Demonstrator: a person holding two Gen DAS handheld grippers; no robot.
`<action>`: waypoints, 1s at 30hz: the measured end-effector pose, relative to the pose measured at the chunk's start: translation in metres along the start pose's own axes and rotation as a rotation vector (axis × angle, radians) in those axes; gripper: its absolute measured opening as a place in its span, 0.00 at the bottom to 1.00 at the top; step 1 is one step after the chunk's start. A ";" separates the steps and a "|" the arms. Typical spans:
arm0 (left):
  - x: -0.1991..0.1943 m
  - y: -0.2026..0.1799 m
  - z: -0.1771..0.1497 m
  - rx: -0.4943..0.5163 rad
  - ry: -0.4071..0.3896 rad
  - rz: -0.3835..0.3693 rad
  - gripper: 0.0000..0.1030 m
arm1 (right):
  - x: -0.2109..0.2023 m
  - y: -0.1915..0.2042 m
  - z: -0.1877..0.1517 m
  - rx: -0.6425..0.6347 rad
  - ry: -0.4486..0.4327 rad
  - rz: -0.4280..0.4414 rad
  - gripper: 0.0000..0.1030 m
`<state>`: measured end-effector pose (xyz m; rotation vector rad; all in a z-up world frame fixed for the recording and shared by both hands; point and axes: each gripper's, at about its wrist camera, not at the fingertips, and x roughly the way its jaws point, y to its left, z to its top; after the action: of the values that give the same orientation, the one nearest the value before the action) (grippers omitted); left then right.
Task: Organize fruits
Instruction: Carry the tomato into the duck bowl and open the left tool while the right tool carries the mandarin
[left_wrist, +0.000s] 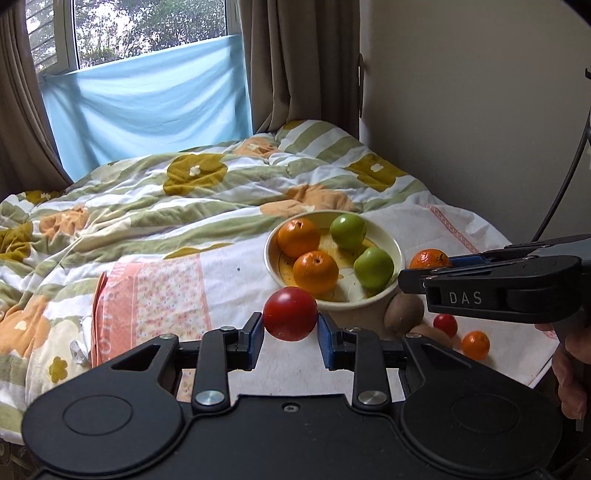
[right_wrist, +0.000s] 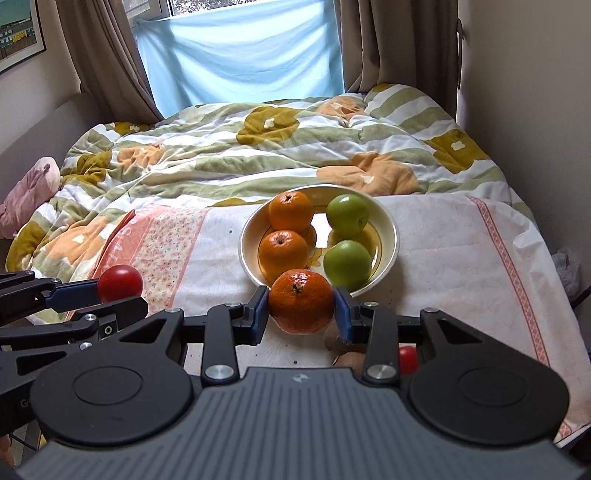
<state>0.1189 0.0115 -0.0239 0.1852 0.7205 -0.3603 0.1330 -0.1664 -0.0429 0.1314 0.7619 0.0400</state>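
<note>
A cream bowl (left_wrist: 397, 251) (right_wrist: 391, 229) on the bed holds two oranges (left_wrist: 299, 236) (right_wrist: 290, 210) and two green apples (left_wrist: 373, 266) (right_wrist: 347, 260). My left gripper (left_wrist: 290, 325) is shut on a red tomato (left_wrist: 290, 313), held just in front of the bowl; it also shows in the right wrist view (right_wrist: 120, 283). My right gripper (right_wrist: 301, 312) is shut on an orange (right_wrist: 301, 301) at the bowl's near rim; that orange also shows in the left wrist view (left_wrist: 428, 258). Loose on the towel lie a kiwi (left_wrist: 404, 314), a small red tomato (left_wrist: 445, 324) (right_wrist: 408, 360) and a small orange (left_wrist: 475, 344).
A white towel with pink borders (right_wrist: 461, 258) covers the near end of the bed. A flowered quilt (right_wrist: 258, 147) lies behind it. A wall runs along the right (left_wrist: 480, 110). A pink plush toy (right_wrist: 29, 188) lies at the left bed edge.
</note>
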 end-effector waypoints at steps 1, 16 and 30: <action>0.001 -0.003 0.007 0.001 -0.008 -0.001 0.33 | 0.000 -0.006 0.006 0.000 -0.002 0.002 0.51; 0.093 -0.047 0.087 -0.015 0.011 0.022 0.33 | 0.052 -0.093 0.081 -0.066 0.034 0.048 0.51; 0.203 -0.073 0.086 0.070 0.186 0.066 0.33 | 0.128 -0.130 0.098 -0.092 0.138 0.102 0.51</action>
<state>0.2845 -0.1325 -0.1001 0.3111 0.8839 -0.3076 0.2921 -0.2950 -0.0781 0.0802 0.8890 0.1819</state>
